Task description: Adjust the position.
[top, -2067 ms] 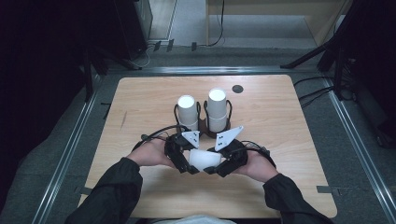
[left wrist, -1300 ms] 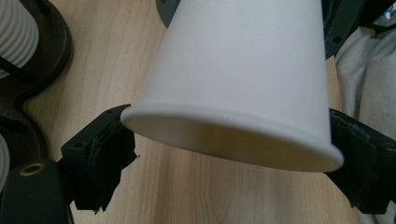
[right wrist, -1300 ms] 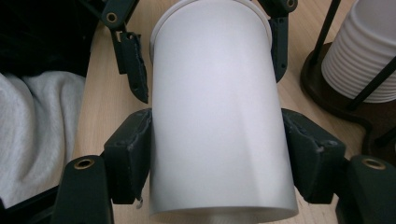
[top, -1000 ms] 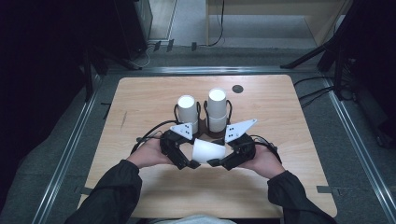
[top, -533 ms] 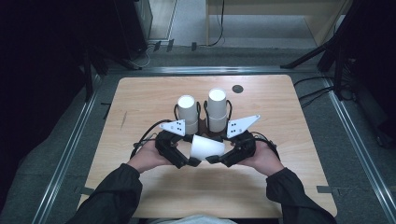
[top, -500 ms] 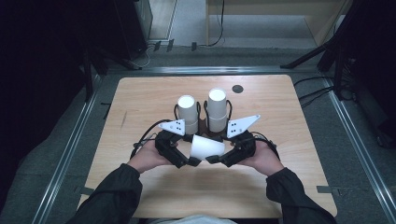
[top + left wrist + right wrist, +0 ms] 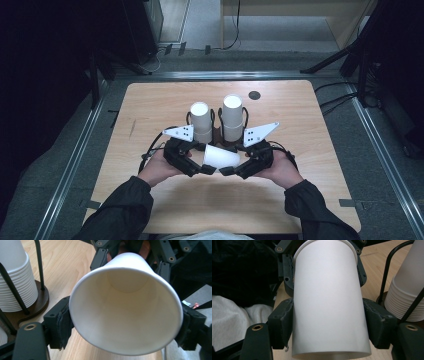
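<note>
**One paper cup held between two grippers**

At the lower left of the high view a dark-sleeved forearm comes up from the bottom edge, and its hand (image 7: 159, 167) holds the left black two-jaw gripper (image 7: 206, 169) just below the middle of the frame. That gripper's jaws are closed on the rim end of a single white paper cup (image 7: 221, 157), which lies on its side at the centre of the frame above the light wooden table (image 7: 150, 105). In the left gripper view the cup's open mouth faces the camera, pinched between the two padded jaws at either side of the rim.

Just above the cup in the high view stands a dark wire cup holder with a round wooden base (image 7: 216, 134), carrying two upright stacks of white paper cups (image 7: 201, 121) side by side. A small dark round disc (image 7: 254, 95) sits on the table at the upper right of the stacks.

To the right of centre, the right black gripper (image 7: 223, 170) pinches the same cup near its base end; in the right gripper view its jaws press both sides of the cup's wall. The right hand (image 7: 281, 169) holds it at the lower right.
</note>
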